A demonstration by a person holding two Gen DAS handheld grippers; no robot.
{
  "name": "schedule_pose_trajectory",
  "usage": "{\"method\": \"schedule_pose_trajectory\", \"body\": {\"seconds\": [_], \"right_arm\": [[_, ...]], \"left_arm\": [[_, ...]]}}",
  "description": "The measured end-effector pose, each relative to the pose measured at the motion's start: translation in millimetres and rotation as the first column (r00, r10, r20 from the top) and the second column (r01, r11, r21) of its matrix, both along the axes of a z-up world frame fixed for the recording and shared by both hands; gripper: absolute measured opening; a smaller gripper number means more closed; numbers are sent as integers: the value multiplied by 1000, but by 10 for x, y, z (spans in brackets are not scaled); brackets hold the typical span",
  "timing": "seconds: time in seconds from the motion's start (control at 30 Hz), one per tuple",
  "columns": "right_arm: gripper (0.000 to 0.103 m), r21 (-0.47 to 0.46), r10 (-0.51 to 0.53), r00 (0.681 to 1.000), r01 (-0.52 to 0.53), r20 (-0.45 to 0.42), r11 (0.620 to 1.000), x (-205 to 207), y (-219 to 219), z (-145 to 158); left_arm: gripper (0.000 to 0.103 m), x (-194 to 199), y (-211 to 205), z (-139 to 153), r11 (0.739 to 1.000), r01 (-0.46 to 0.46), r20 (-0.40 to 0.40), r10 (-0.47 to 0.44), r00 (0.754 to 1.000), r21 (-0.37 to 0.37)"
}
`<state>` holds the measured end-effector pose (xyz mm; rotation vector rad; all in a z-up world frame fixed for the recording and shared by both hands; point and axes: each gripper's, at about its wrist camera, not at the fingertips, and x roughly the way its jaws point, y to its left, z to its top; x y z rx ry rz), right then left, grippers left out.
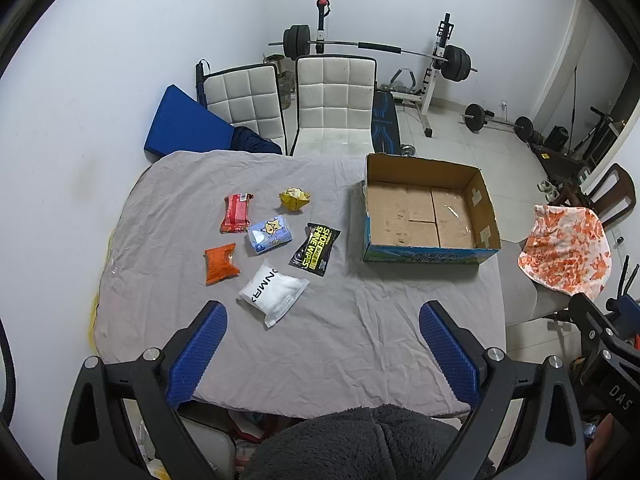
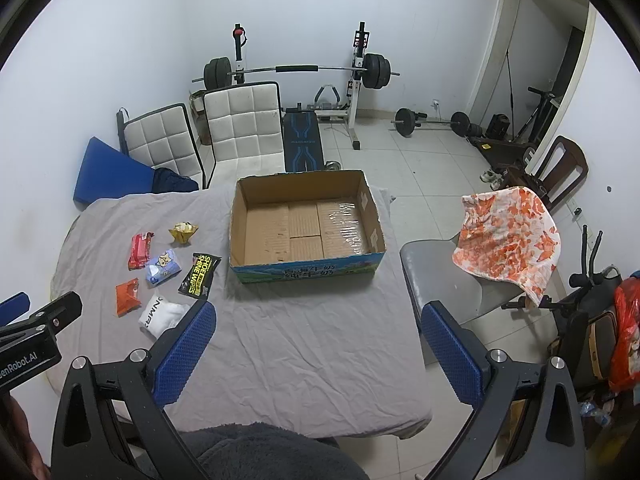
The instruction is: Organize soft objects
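Several soft packets lie on the grey-sheeted table (image 1: 340, 340): a white packet (image 1: 273, 291), an orange packet (image 1: 221, 263), a red packet (image 1: 237, 213), a light blue tissue pack (image 1: 269, 234), a black shoe-wipes sachet (image 1: 315, 249) and a crumpled yellow wrapper (image 1: 295, 199). An open empty cardboard box (image 1: 430, 208) stands to their right, and shows in the right wrist view (image 2: 306, 226). My left gripper (image 1: 322, 320) is open and empty, just short of the white packet. My right gripper (image 2: 316, 322) is open and empty, in front of the box.
Two white padded chairs (image 1: 332, 100) and a blue mat (image 1: 184, 124) stand behind the table. A chair with an orange-patterned cloth (image 2: 510, 238) stands to the right. A barbell rack (image 2: 296, 70) and weights stand at the back wall.
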<state>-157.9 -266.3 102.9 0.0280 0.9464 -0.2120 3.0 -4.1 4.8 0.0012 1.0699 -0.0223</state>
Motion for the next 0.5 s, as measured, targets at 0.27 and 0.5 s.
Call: {"method": "schedule_pose_trajectory", "body": {"seconds": [0.27, 0.5], "right_arm": [[103, 1, -7, 1000, 7, 2, 1000, 7, 9, 15], [103, 4, -11, 1000, 11, 7, 1000, -6, -8, 34]], "left_arm": [[99, -7, -25, -16, 1000, 1, 2, -1, 1000, -1], [99, -14, -3, 32, 1000, -3, 14, 3, 1000, -5]]}}
